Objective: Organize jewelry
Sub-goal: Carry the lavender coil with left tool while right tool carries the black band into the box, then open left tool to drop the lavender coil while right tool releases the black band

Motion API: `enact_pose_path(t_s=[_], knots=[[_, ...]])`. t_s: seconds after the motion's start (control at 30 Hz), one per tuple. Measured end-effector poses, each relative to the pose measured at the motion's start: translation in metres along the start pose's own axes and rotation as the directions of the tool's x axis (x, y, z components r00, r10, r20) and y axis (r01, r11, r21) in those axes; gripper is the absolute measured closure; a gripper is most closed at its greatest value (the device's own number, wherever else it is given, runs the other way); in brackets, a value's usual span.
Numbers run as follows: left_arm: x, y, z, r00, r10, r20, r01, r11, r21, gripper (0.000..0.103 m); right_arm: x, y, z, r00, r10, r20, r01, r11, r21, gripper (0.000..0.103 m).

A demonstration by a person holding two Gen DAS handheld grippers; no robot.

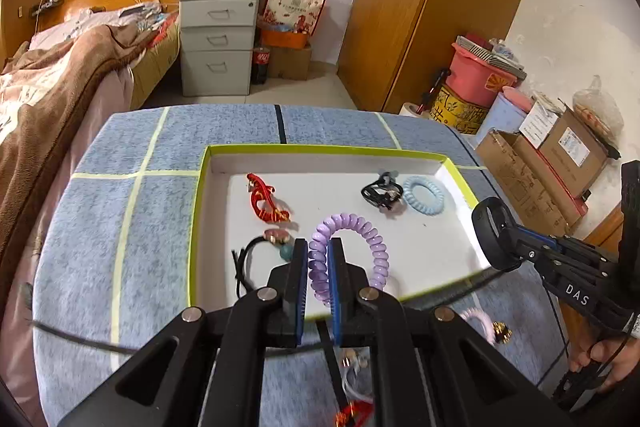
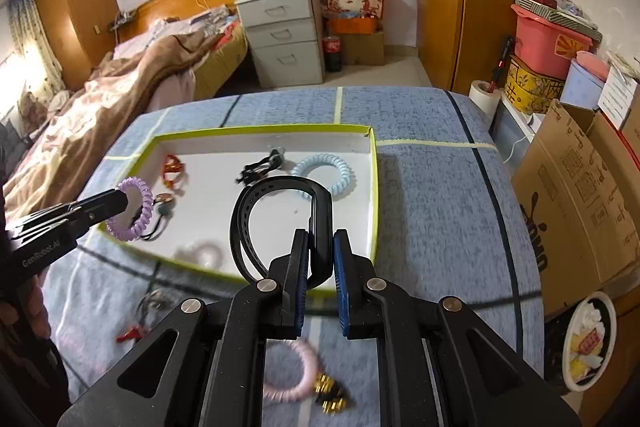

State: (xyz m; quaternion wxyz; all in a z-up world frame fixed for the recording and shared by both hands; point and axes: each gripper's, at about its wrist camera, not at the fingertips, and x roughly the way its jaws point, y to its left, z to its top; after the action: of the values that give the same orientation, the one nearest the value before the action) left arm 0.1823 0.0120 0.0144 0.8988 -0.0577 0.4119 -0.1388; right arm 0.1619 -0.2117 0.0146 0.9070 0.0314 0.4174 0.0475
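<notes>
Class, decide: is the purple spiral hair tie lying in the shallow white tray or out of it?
Out of it: the purple spiral hair tie hangs clamped in the left gripper, above the white tray.

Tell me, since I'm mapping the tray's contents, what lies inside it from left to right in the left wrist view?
Red clip → purple coil band, held in the left gripper → black tie → light blue coil band.

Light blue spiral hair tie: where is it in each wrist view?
Left wrist: light blue spiral hair tie lies right of centre, in the tray's far right corner.
Right wrist: it lies just above centre, in the same far right part.
Shared landmark: the black hair tie immediately to its left.
</notes>
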Motion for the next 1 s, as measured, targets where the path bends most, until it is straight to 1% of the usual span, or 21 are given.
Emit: enact_pose_path(t_s=[0.1,0.23,0.4,0.8,1.0], knots=[[0.012,0.001,0.005,1.0,0.008,-0.013,-0.008,1.0,-0.009,0.093,0.012,-0.002,0.008,1.0,-0.006,-0.02,0.006,1.0,-0.001,0.09],[0.026,0.005,0.01,1.0,-0.005,-0.022,0.004,0.999,-0.036,0.093,0.024,-0.002,0.01,0.999,-0.003,-0.048,0.002,1.0,-0.011,0.09],[0.039,0.004,0.013,0.999,0.005,-0.042,-0.006,1.0,-0.023,0.093,0.037,-0.004,0.01,0.996,-0.019,-0.082,0.018,1.0,-0.02,0.09],[0.063,0.003,0.01,0.994,0.024,-0.104,-0.026,0.999,-0.026,0.093,0.051,-0.002,0.009,0.993,-0.039,-0.112,0.035,0.998,-0.045,0.09],[0.067,0.003,0.008,0.993,0.022,-0.115,-0.026,0.999,-0.032,0.093,0.055,-0.001,0.009,0.992,-0.043,-0.12,0.038,0.998,-0.048,0.09]])
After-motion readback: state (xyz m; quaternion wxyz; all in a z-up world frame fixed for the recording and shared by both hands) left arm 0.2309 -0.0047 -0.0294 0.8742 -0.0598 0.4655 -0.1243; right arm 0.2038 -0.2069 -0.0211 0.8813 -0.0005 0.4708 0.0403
